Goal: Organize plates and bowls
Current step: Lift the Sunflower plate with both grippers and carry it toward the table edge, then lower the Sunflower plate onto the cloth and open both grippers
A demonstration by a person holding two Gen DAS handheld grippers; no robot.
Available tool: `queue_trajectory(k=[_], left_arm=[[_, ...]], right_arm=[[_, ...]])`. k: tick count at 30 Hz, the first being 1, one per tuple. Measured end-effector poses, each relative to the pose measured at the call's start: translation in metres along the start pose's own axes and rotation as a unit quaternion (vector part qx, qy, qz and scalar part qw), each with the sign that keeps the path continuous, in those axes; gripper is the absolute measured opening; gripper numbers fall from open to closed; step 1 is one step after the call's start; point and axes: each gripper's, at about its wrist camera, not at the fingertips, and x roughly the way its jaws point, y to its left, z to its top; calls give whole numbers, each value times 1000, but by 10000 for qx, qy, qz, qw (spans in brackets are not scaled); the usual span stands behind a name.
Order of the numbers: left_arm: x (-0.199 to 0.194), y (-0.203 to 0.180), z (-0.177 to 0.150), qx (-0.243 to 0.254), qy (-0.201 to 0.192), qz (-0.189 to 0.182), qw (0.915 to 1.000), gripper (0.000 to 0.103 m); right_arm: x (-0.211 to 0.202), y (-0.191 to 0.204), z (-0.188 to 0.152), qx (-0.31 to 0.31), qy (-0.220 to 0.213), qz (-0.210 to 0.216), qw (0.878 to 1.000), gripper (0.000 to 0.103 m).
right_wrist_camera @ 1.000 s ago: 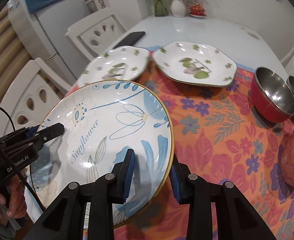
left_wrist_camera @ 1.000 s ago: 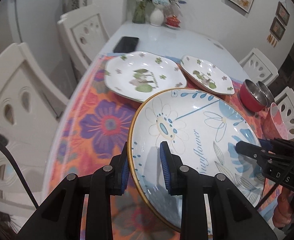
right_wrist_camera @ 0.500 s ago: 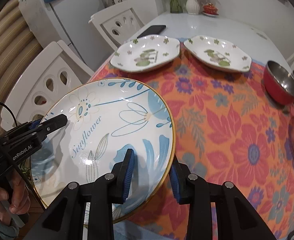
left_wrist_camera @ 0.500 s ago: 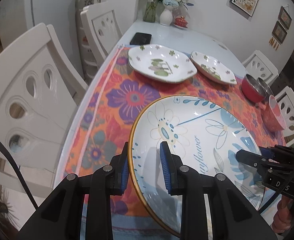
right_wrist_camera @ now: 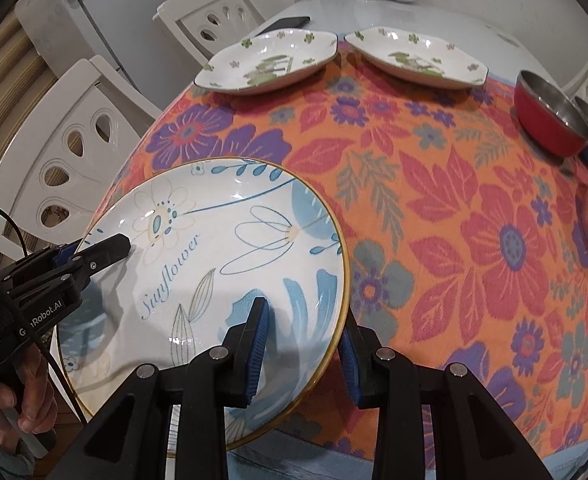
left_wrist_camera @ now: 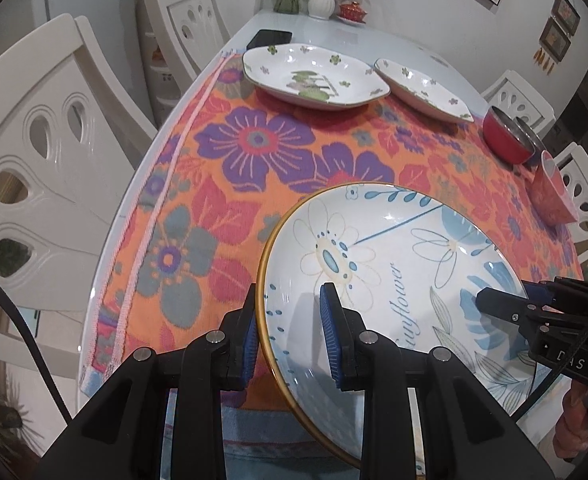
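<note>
A: Where is the round white plate with blue flowers and a gold rim [left_wrist_camera: 393,264]?

B: Held between the 2 tools. The left gripper [left_wrist_camera: 290,336] is clamped on its left rim, the right gripper [right_wrist_camera: 303,350] on its right rim.

A: And the spot to set it?

B: Probably the orange floral cloth [right_wrist_camera: 433,208], straight ahead and below both; the plate overhangs the table's near edge.
</note>
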Motion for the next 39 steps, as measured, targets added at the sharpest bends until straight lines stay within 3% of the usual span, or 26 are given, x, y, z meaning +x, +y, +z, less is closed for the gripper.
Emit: queue_trajectory(k=[18, 26, 33, 39], left_arm=[[6, 2, -19, 12, 284, -85, 9996, 25], [-10, 12, -10, -81, 64, 68, 9999, 25], [-31, 17, 11, -119, -279, 131, 9995, 25], [-53, -1, 40, 51, -711, 43, 9975, 26]], right_arm=[[6, 0, -14, -33, 226, 4, 9997, 32], [-5, -1, -15, -56, 220, -68, 9997, 32], [-40, 1, 0, -20, -199, -214, 9996, 33], [-76, 12, 21, -15, -720, -270, 9970, 36]])
